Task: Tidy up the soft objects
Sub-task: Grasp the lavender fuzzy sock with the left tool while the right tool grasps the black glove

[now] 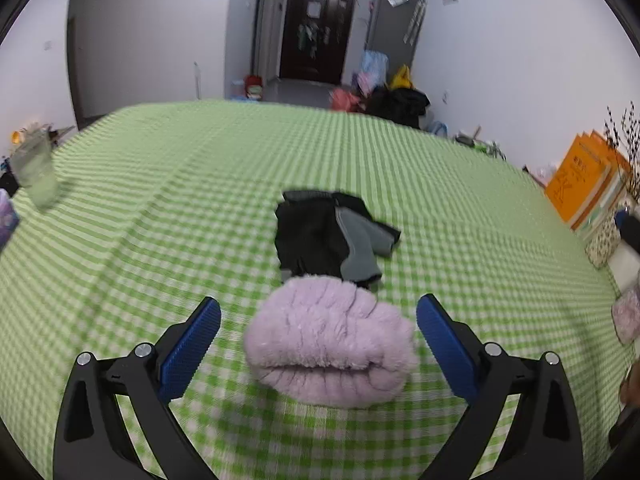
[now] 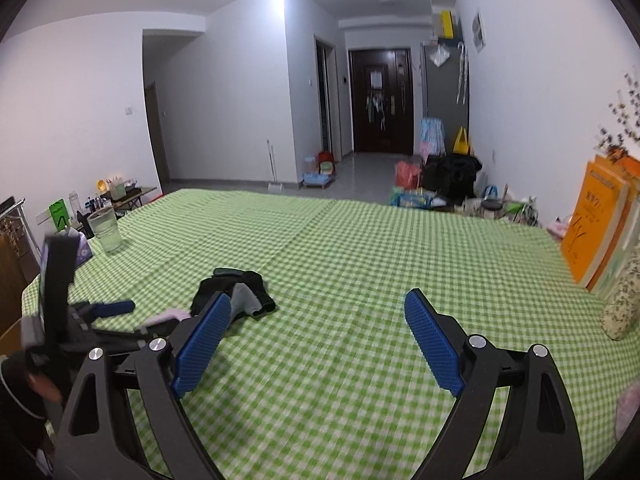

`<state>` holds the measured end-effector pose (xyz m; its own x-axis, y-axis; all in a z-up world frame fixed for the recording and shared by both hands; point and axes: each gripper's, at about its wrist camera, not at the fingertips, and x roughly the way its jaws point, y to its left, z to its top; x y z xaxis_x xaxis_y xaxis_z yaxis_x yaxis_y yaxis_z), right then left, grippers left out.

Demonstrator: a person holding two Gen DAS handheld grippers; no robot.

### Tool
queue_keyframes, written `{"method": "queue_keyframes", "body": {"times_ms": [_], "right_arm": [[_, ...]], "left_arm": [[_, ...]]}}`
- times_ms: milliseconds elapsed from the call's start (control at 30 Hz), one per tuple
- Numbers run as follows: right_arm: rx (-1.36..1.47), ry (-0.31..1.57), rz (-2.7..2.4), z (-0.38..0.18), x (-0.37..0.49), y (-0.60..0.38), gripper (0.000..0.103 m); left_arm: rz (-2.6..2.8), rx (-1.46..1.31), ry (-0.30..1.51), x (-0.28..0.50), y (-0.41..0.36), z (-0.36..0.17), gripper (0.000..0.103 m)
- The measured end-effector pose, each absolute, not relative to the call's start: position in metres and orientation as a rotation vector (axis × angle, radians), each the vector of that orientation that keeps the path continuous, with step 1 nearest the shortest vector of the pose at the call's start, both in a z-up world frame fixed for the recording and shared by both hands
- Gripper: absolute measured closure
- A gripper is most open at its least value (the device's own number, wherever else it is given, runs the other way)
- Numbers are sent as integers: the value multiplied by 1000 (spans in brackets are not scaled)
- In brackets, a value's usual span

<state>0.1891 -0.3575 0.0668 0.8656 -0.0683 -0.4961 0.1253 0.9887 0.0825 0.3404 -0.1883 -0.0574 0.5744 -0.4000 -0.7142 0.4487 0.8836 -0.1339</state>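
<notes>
While both grippers' fingers (image 1: 192,344) (image 2: 434,344) gape wide, bare checked tablecloth (image 2: 360,248) surrounds the fuzzy roll (image 1: 330,350).

No text is reading clearly: the orange books (image 2: 592,232) at the bench's right edge are showing print too blurred to make out.

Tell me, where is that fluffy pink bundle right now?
In the left wrist view the fluffy pink bundle lies on the green checked cloth, between the open left gripper, just in front of the black and grey garment.
</notes>
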Motion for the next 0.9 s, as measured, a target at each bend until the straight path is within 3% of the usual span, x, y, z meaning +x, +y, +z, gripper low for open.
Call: {"method": "queue_keyframes", "body": {"times_ms": [33,67,100,167,233,700,767,800,833,900], "right_arm": [[118,540,-92,64,199,-359,18],[119,568,-81,60,211,-360,18],[116,596,-68,55,224,-358,18],[112,653,-29,42,251,-352,18],[117,705,19,27,279,-342,18],[16,890,91,-45,393,-249,18],[22,886,68,-42,390,-252,30],[20,884,52,-41,390,-254,51],[28,887,51,-39,388,-257,79],[88,904,85,-35,378,-268,92]], "left_arm": [[-507,69,832,342,-189,-61,16],[-527,74,851,344,-190,-68,36],[-527,89,865,346,-190,-73,43],[-519,113,835,342,-184,-73,68],[-557,104,832,339,-173,-68,75],[-341,-73,653,325,-25,2,77],[-326,-74,640,319,-15,8,77],[-323,-75,635,315,-11,11,77],[-319,-80,631,313,-8,13,77],[-319,-89,629,307,-5,16,77]]}}
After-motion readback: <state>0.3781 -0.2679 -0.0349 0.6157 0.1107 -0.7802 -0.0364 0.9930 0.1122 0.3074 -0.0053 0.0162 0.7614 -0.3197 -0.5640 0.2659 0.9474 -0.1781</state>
